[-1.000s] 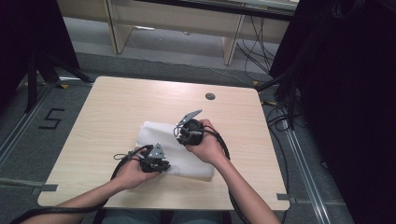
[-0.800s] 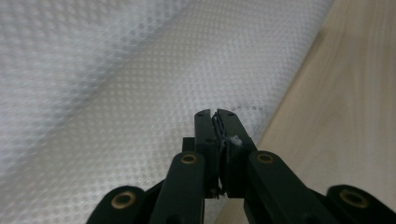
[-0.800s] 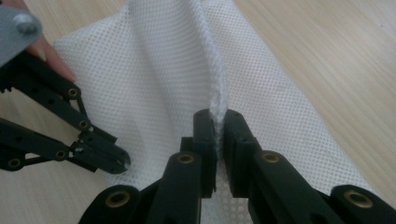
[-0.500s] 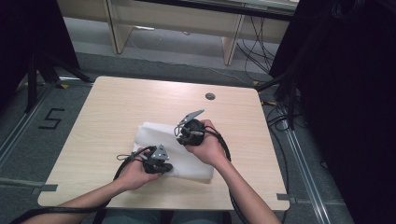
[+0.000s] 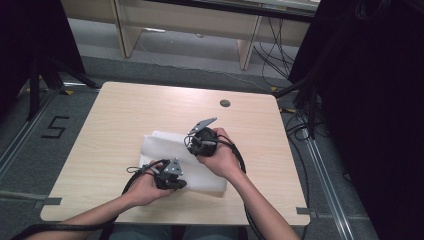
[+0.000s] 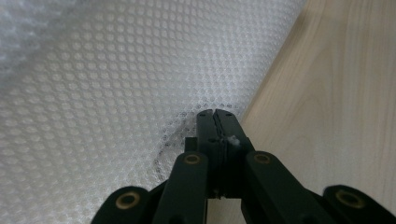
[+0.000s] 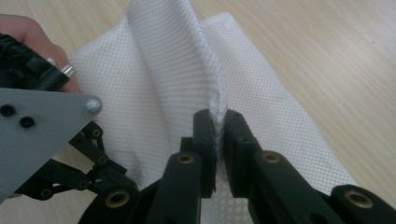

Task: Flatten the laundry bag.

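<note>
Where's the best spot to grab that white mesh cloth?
Probably the raised fold, pinched across from both sides. It stands up off the table, so jaws fit around it. The right hand-held gripper pinches that ridge this way. The flat middle of the mesh cloth gives nothing to bite.

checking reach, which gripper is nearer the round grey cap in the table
Right. The right gripper sits just below the cap, pinching the white mesh cloth; the left gripper is farther back at the cloth's near edge.

Dim room, evenly lit table — close views sharp, edges soft
</note>
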Demonstrator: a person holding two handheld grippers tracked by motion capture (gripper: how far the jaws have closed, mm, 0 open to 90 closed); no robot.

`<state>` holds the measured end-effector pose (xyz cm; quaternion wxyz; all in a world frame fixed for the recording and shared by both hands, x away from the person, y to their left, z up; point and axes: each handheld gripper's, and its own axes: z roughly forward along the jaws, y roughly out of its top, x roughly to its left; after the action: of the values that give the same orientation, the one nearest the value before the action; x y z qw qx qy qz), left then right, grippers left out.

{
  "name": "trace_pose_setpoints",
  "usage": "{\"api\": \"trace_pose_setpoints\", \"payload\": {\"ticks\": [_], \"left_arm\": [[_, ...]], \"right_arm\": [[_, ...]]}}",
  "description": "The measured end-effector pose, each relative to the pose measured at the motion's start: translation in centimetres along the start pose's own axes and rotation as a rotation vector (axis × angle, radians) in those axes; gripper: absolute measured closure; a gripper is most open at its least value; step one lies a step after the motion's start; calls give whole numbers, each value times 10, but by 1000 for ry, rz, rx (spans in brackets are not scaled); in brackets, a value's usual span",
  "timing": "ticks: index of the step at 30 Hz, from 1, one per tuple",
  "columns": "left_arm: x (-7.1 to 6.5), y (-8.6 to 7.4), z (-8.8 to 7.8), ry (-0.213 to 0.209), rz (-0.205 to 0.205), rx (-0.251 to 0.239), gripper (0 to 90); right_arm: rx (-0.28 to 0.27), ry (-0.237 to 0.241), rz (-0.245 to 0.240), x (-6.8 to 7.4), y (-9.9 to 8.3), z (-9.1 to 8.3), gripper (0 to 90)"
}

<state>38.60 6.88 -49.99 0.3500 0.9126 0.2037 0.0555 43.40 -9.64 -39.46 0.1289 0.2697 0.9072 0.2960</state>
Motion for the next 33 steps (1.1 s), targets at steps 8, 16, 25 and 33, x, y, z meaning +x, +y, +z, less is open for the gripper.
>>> {"api": "trace_pose_setpoints", "payload": {"ticks": [8,16,25,33], "left_arm": [[3,0,7,11,-72,-35,876],[7,3,5,17,-56,-45,796],[6,-15,-52,12,-89,-126,708],[4,-64,-73,18,-148,-57,717]], "right_arm": [[4,8,5,2,4,-3,851],[-25,-11,3,2,7,-5,851],[-32,-38,-27,2,0,-6,852],[-30,-63,-53,3,5,-12,852]]}}
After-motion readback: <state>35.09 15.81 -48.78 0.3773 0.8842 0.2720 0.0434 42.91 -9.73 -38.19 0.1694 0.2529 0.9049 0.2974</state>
